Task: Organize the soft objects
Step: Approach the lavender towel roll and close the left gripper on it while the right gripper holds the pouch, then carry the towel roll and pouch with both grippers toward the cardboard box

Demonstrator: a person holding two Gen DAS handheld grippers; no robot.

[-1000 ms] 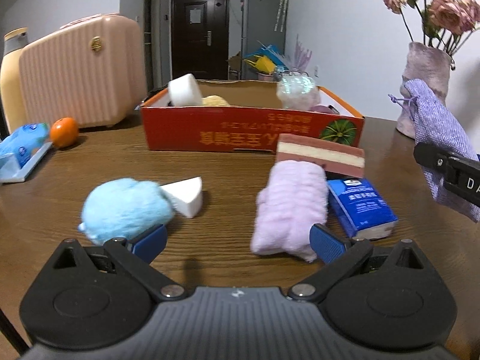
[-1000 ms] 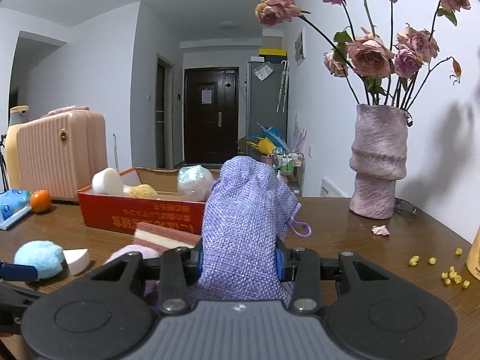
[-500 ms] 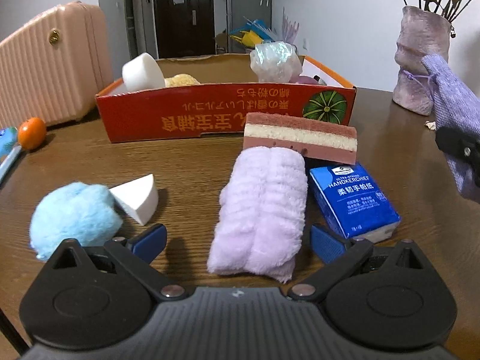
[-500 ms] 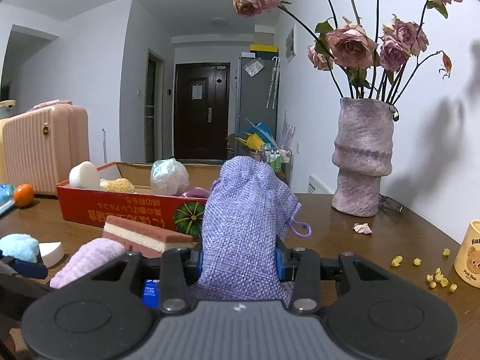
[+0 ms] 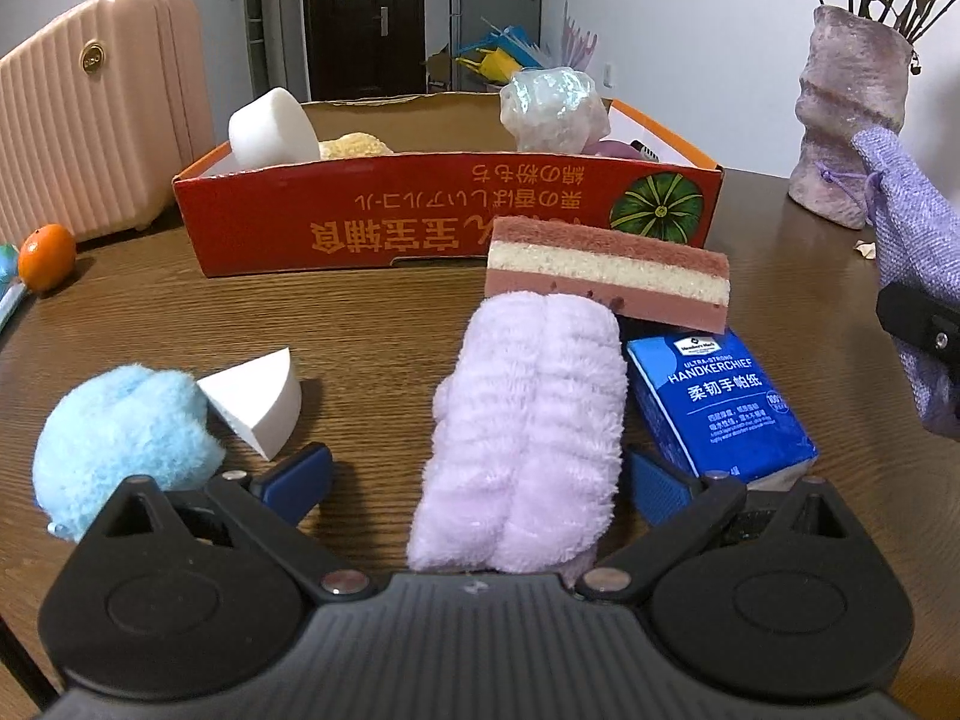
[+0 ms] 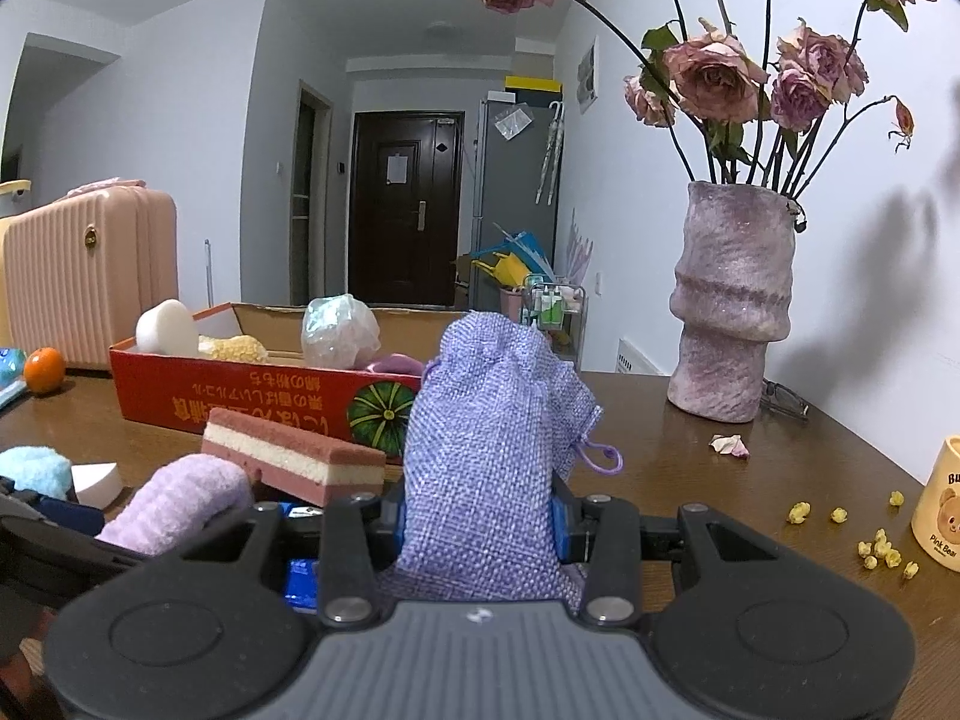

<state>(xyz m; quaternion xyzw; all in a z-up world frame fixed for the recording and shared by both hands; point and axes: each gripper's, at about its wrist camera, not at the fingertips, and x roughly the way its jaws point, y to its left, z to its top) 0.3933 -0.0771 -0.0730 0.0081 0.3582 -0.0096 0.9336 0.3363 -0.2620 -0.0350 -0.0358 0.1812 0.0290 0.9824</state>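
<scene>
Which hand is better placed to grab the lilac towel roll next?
Left. The left gripper is open with the lilac towel roll between its fingers; the right gripper is clamped on the purple pouch.

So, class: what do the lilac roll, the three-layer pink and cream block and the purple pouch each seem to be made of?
Lilac roll: probably plush microfibre or fleece; ribbed, fuzzy, matte pile.
Three-layer block: likely foam sponge; fine pores on the cream middle layer, rougher pink faces.
Purple pouch: coarse woven fabric, perhaps linen or burlap-like; open weave visible, with a cord drawstring. It is pinched in the right hand-held gripper.
</scene>
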